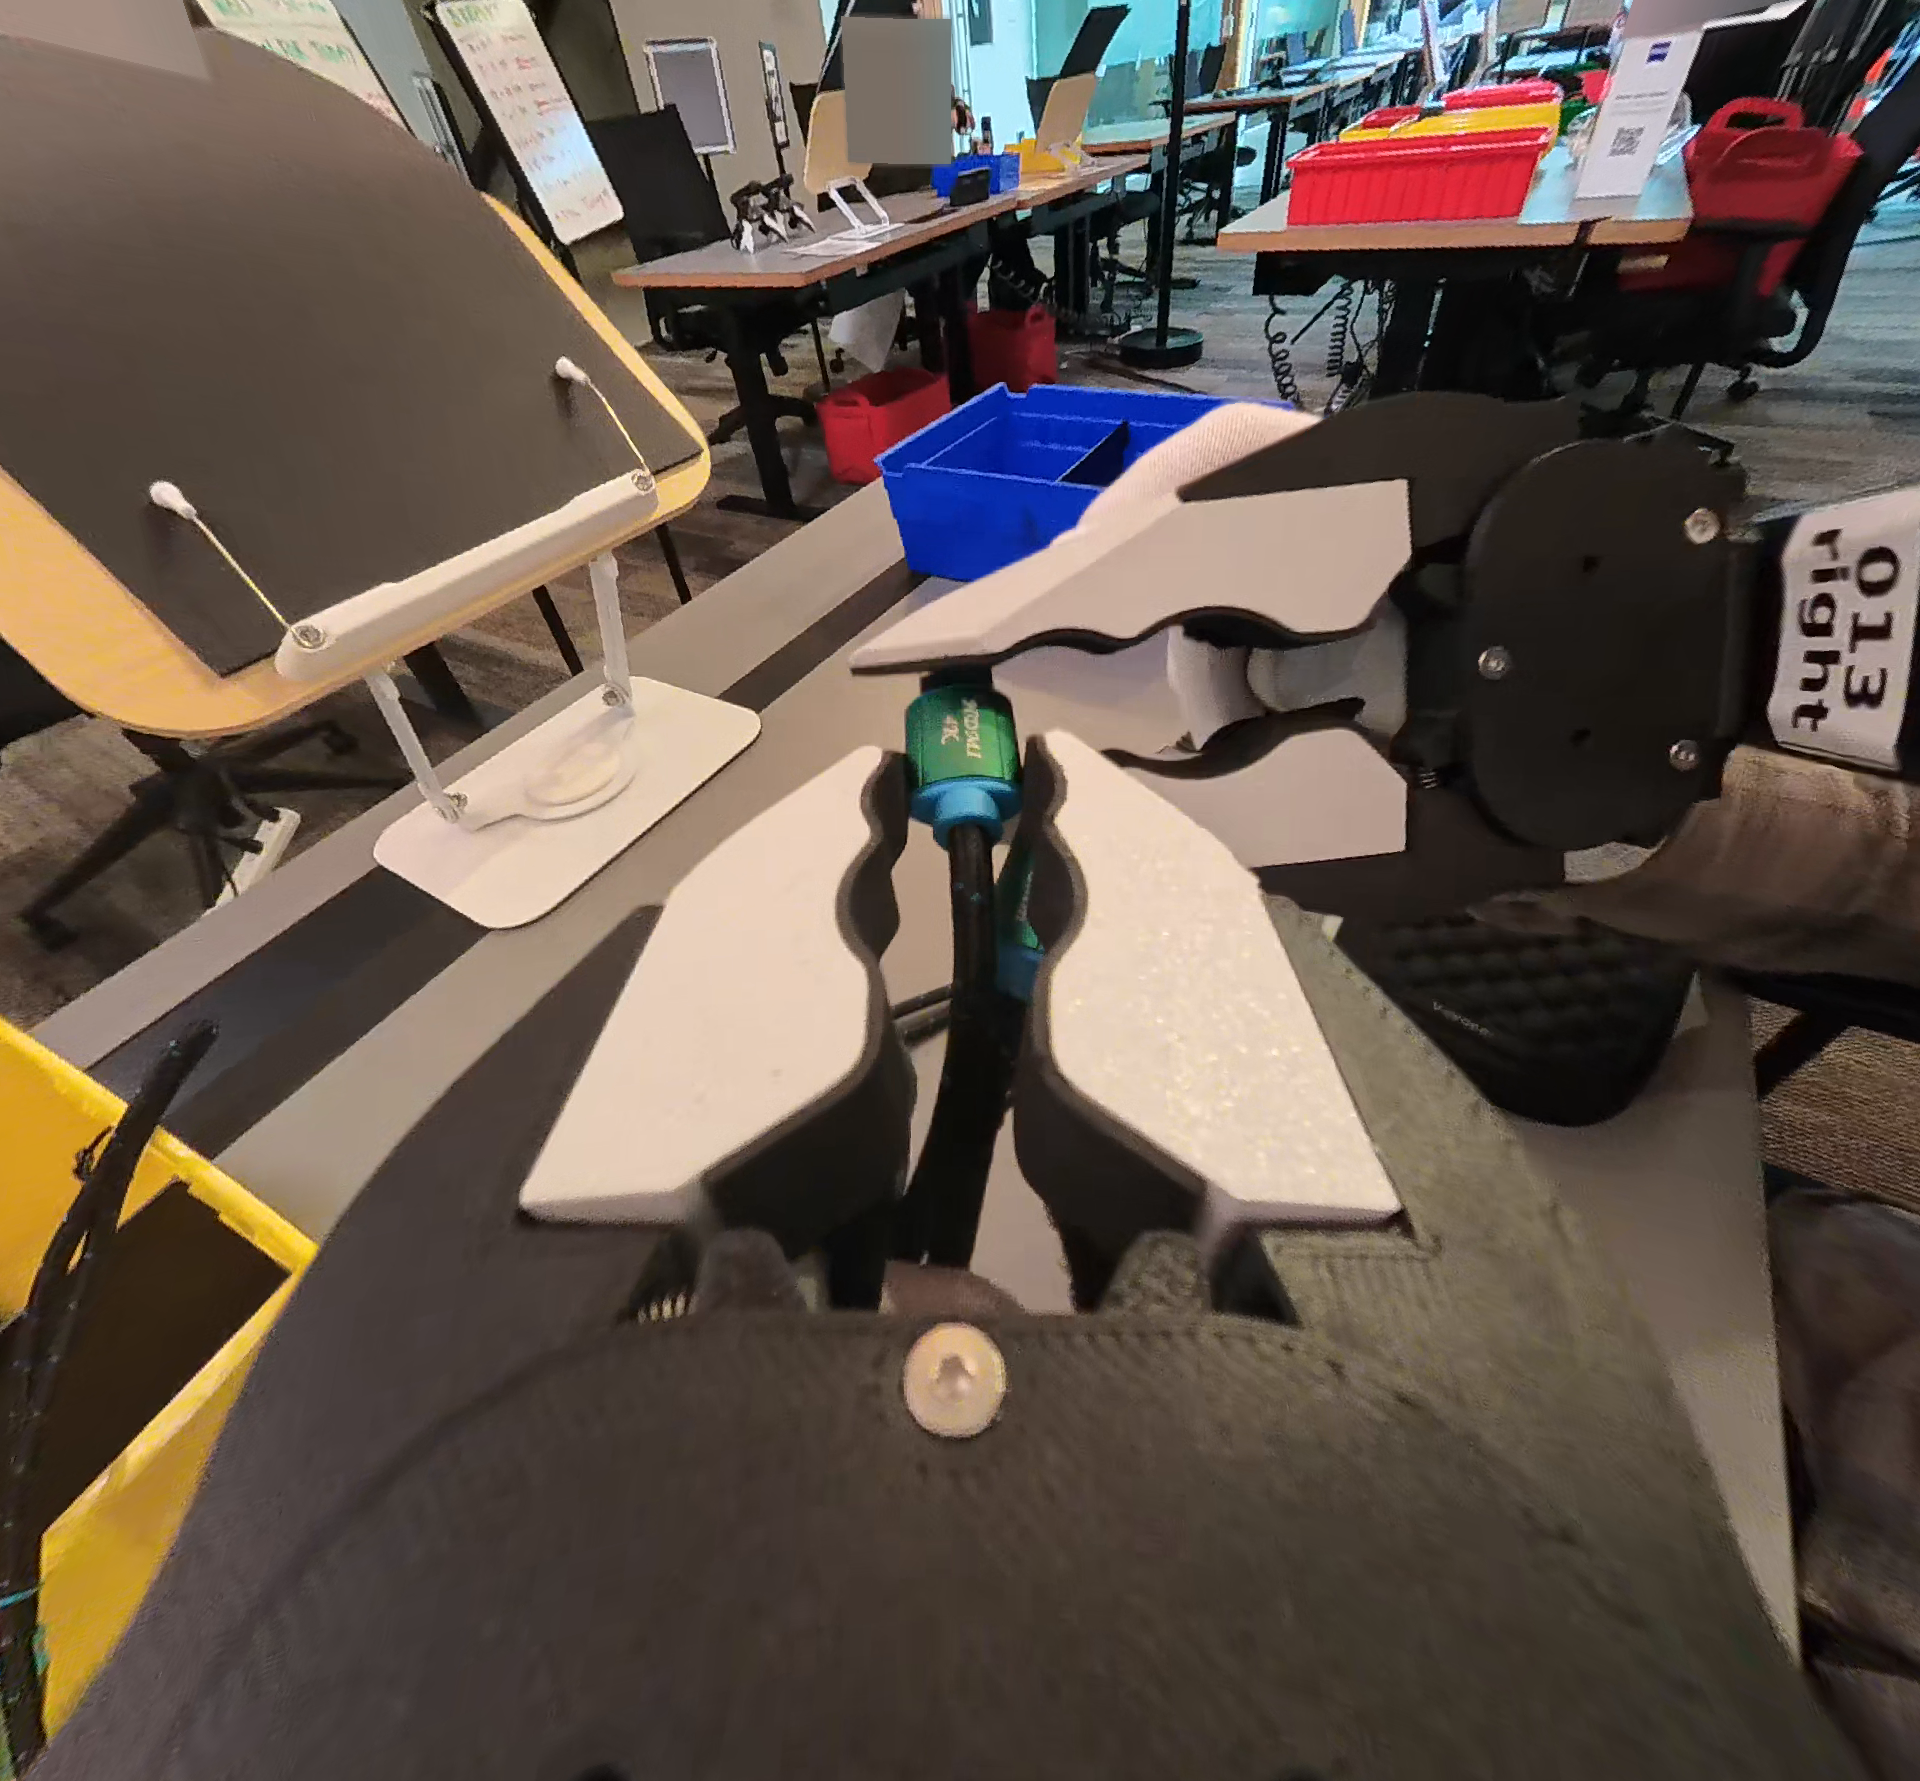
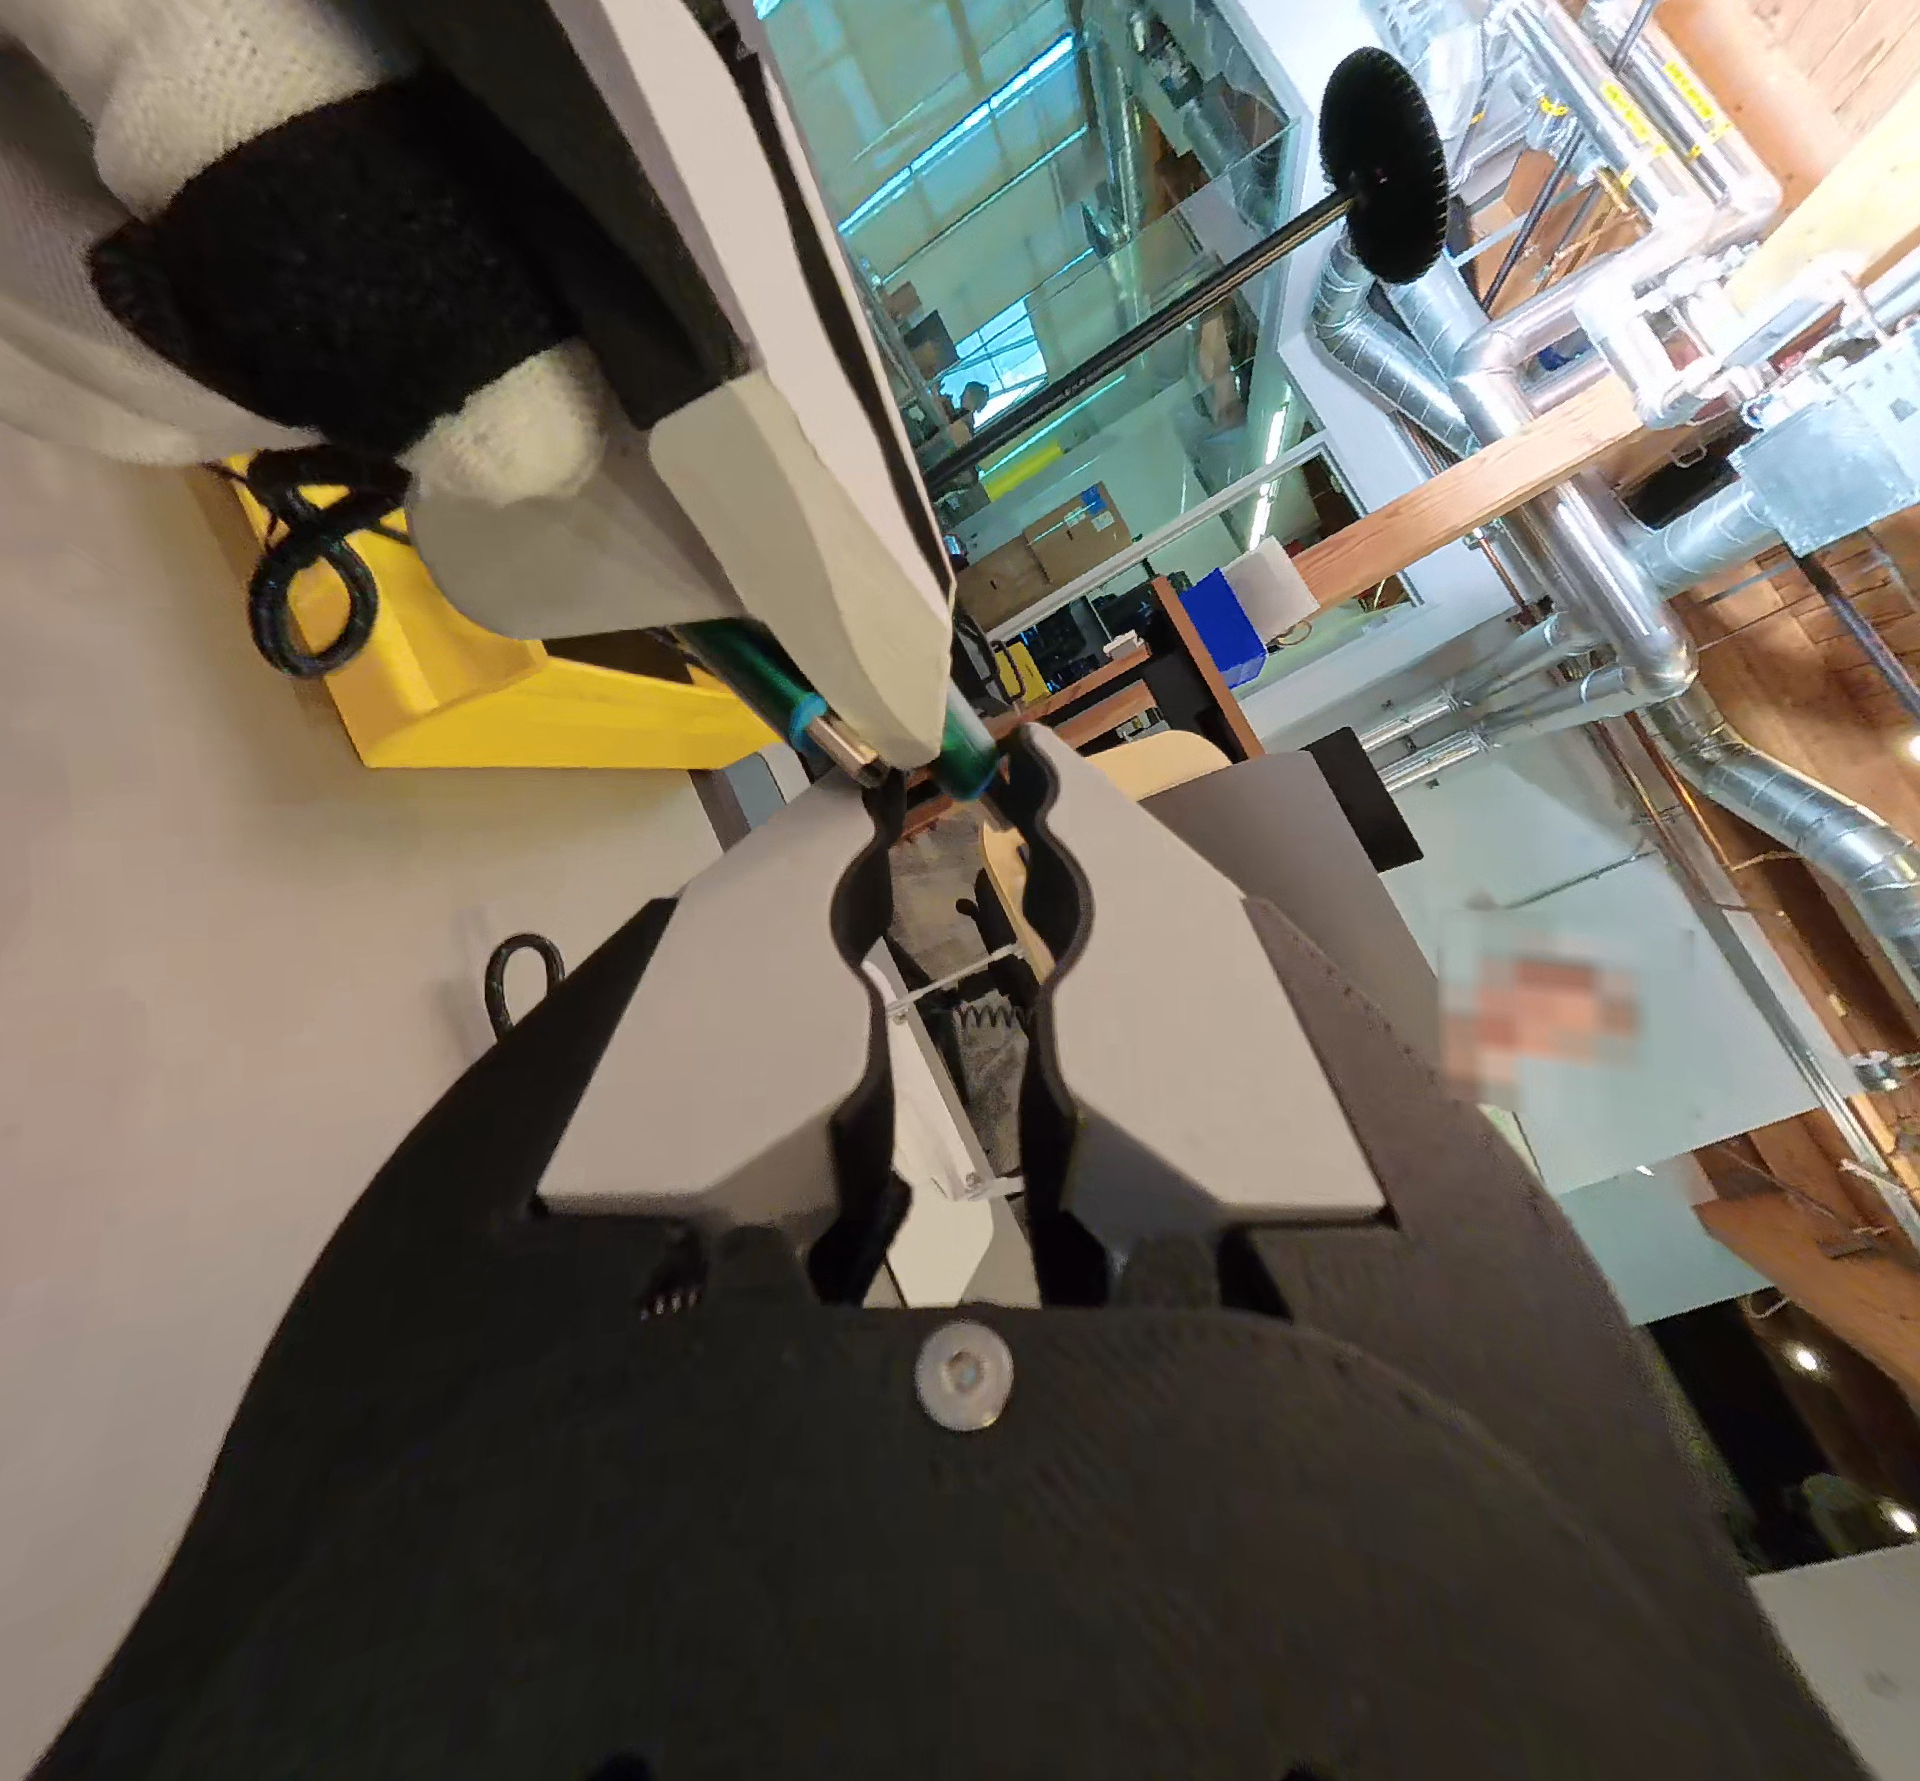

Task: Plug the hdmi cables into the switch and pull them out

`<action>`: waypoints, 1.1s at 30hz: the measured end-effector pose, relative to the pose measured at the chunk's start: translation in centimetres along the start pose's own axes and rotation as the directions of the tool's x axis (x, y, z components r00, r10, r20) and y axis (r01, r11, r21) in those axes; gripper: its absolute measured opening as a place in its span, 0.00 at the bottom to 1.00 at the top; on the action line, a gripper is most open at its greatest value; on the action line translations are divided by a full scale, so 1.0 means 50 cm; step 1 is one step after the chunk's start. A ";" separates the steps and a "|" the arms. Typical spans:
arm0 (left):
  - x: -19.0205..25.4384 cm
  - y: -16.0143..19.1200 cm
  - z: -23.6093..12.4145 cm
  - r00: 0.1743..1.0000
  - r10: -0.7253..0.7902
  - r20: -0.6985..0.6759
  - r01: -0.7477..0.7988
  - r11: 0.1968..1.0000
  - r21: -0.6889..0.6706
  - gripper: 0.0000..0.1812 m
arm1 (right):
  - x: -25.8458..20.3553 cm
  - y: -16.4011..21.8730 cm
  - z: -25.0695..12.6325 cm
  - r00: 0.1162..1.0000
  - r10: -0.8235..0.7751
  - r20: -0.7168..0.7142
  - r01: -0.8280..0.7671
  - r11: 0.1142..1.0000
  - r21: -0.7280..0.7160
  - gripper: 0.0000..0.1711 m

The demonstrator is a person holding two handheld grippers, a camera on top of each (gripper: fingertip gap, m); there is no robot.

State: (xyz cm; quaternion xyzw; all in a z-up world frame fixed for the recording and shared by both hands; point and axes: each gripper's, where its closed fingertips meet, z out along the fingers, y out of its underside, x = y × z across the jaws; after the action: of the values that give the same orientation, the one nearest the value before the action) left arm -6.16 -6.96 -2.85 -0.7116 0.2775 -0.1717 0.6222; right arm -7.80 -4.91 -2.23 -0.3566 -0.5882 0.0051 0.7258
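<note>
My left gripper [image 1: 961, 775] is shut on a green HDMI plug [image 1: 956, 744] with a blue collar; its black cable [image 1: 961, 983] runs back between the fingers. A second green plug [image 1: 1023, 910] hangs lower, by the right finger. My right gripper [image 1: 935, 682] comes in from the right, rolled sideways, with its upper fingertip over the front of the held plug. In the right wrist view its jaws [image 2: 951, 781] stand a little apart. One plug's metal end [image 2: 847, 744] and another green plug [image 2: 961, 744] sit at its tips. No switch is in view.
A yellow bin [image 1: 104, 1316] with black cable loops is at the near left. A tilted board on a white stand [image 1: 561, 796] is at the left. A blue bin [image 1: 997, 495] is at the table's far edge, and a black pad [image 1: 1507, 1014] lies at the right. My left and right fingertips are right by each other.
</note>
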 end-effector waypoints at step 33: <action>0.011 0.006 -0.028 0.991 -0.019 -0.129 0.017 1.000 -0.013 0.16 | -0.008 -0.013 -0.018 0.998 0.066 0.002 -0.066 0.996 0.052 0.06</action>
State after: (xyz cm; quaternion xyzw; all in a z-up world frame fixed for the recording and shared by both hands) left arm -6.60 -8.43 -2.99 -0.7052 0.3119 -0.2214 0.5970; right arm -7.41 -6.04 -2.30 -0.3567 -0.5759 0.0443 0.7343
